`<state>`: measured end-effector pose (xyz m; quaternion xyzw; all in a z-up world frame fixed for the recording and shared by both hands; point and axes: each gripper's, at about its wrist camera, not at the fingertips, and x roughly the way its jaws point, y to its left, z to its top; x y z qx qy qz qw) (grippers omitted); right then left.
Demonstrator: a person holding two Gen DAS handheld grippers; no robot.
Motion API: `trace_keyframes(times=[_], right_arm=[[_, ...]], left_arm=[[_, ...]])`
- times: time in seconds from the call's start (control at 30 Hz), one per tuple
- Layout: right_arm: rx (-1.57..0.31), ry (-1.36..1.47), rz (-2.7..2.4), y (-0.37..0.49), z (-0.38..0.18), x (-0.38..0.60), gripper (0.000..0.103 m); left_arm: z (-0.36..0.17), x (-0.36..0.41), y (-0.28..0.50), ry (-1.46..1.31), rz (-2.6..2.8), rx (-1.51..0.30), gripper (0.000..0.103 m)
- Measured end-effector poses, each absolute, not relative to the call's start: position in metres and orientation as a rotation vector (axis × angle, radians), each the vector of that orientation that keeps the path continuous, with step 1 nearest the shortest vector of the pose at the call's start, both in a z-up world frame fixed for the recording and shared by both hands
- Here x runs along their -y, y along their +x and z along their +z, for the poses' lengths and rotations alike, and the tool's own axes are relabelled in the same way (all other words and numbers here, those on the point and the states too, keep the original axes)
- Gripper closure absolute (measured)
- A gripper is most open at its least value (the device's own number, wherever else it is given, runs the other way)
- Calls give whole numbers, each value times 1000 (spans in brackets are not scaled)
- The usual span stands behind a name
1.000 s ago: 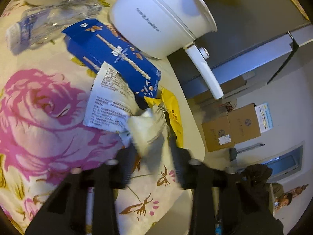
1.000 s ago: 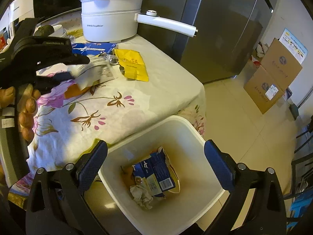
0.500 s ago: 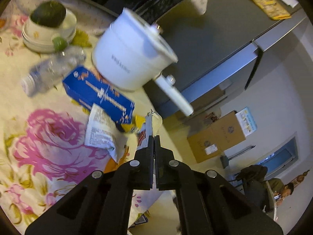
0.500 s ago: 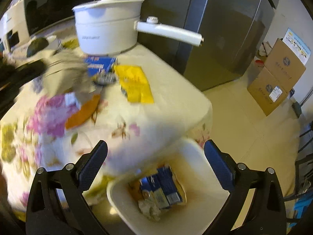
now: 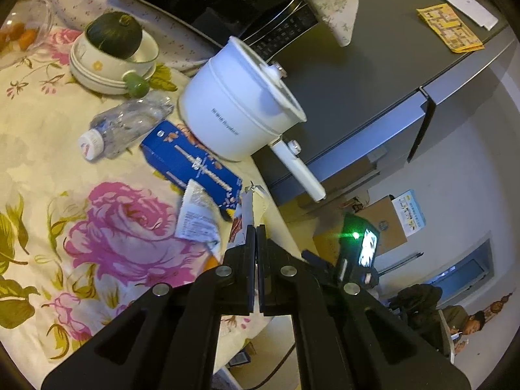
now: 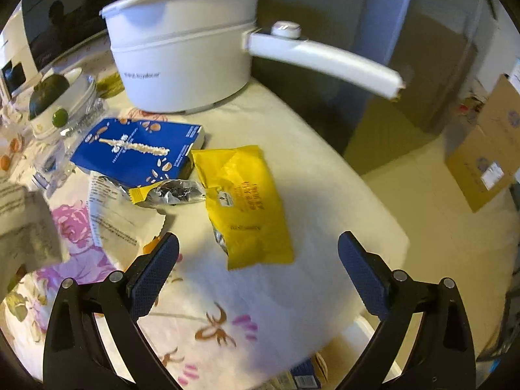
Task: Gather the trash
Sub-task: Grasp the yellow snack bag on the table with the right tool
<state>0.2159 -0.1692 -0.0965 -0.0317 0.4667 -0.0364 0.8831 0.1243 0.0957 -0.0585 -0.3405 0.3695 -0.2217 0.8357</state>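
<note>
On the floral-cloth tabletop [image 6: 247, 308], I have my left claw [image 5: 255, 237] pressed together on a thin white torn wrapper [image 5: 248, 209]; my right claw [image 6: 258, 260] is spread, the crumpled yellow foil pouch [image 6: 247, 201] just ahead; next I'd lower and close on it

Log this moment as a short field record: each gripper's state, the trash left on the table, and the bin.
left gripper: shut on thin white printed wrapper, held above the table
right gripper: open, empty, over flat yellow foil packet
trash on floral tablecloth: blue cardboard snack box, crumpled silver foil wrapper, clear plastic bottle
white plastic bin: below the table edge, only partly in view
</note>
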Motion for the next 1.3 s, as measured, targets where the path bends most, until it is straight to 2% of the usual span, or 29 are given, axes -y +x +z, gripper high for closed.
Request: trace_keyframes(times=[0.17,0.3,0.47,0.53,0.6,0.63,0.67,0.7,0.93,1.3], right_arm=[[-999,-60,-23,234,-111,169,16],[-1043,-43,6,241,-120,172,40],[-1053,-42,5,243,-127,171,52],[-1048,-35,7,242,-125,170,62],[-1046,-21,14,241,-123,171,66],[-1043,-20,15,240,-122,170,71],[-1033,-25,20,239,-121,169,81],[-1023,-38,16,238,-118,166,85],[-961,-65,6,229,-100,156,96],[-825,-121,-40,192,-53,146,97]], left_arm=[[-69,-96,128,-720,-459,-805,102],[-72,-93,129,-715,-458,-812,102],[-74,-92,130,-719,-454,-815,102],[-74,-93,130,-721,-450,-816,102],[-75,-93,129,-723,-446,-815,102],[-76,-93,129,-724,-444,-815,102],[-76,-93,129,-726,-443,-815,102],[-76,-93,129,-725,-441,-813,102],[-70,-93,127,-722,-438,-794,102],[-55,-95,121,-734,-448,-745,102]])
